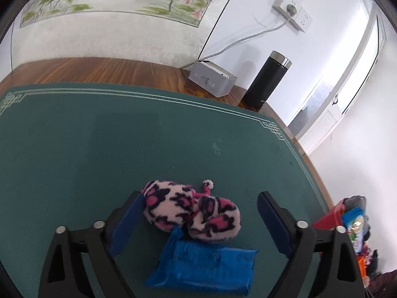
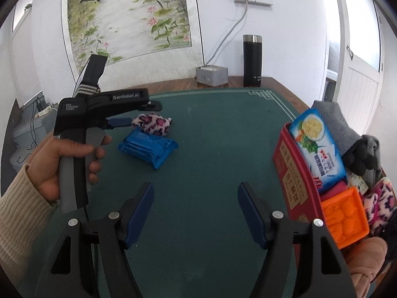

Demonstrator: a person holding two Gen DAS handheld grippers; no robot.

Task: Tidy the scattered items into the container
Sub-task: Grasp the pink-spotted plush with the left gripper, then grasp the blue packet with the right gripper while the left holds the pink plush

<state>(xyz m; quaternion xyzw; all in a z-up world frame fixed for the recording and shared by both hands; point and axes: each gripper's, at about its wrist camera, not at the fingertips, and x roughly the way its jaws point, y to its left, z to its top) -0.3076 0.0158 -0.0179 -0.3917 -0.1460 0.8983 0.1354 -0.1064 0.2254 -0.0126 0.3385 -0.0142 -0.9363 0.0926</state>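
left tongs [image 1: 198,223] gaping wide around the fuzzy leopard sock [image 1: 191,213], blue packet [image 1: 203,265] lying just beside, right tongs [image 2: 196,213] hanging open over bare green surface [image 2: 211,149]

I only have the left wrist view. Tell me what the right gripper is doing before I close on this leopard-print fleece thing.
Observer: The right gripper is open over the green mat, with nothing between its fingers.
Operator: Describe the container. I get only a corner of it.
Observer: It is a red box at the mat's right edge, with a blue cracker packet standing in it.
Operator: Report anything over there that matches this fleece.
Observer: A second pink leopard-print fleece piece shows in that pile, just beyond an orange mould.
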